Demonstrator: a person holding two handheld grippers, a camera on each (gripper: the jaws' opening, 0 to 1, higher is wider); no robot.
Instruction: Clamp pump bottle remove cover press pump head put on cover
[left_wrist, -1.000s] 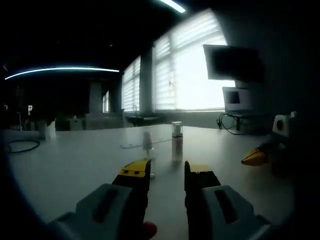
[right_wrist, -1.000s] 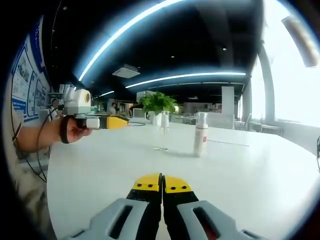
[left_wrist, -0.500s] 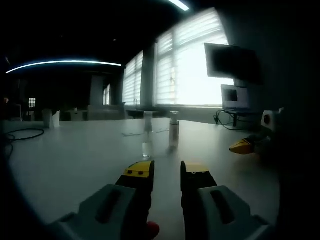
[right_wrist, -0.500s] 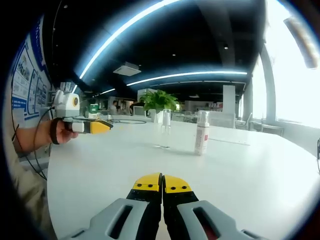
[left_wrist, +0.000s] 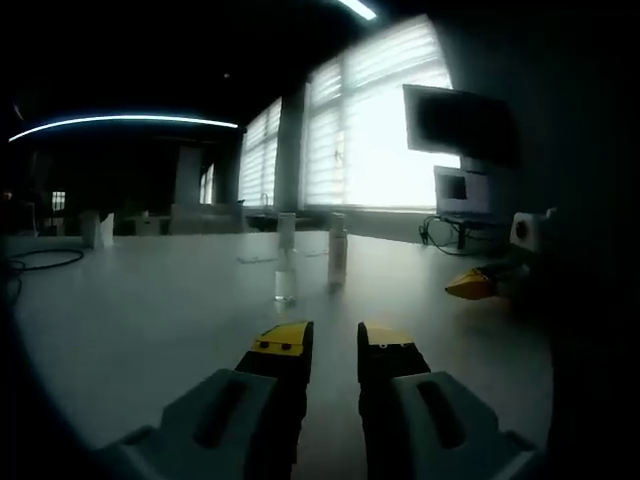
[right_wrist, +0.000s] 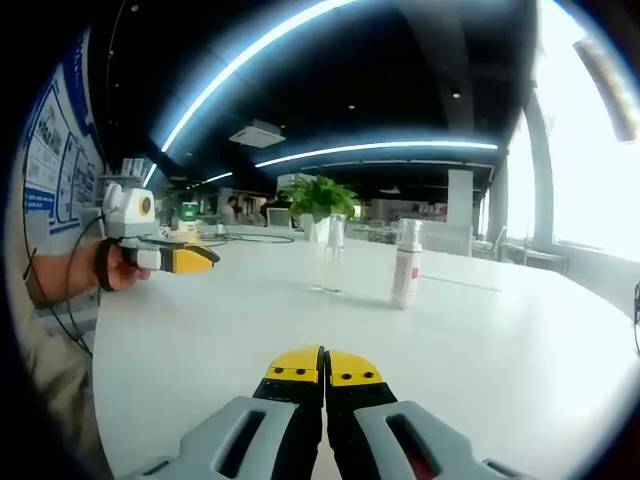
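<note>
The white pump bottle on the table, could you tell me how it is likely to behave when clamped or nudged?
The white pump bottle stands tall and narrow on the smooth table, so a push high up would probably tip it. It looks like light plastic, likely to slide if nudged low. Its rounded body would probably roll once toppled.

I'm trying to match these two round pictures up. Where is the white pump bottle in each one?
Left gripper view: the white pump bottle stands mid-table, just right of the clear bottle, above the jaws.
Right gripper view: the pump bottle stands right of centre, again right of the clear bottle.
Shared landmark: the clear bottle beside it on the white table.
</note>
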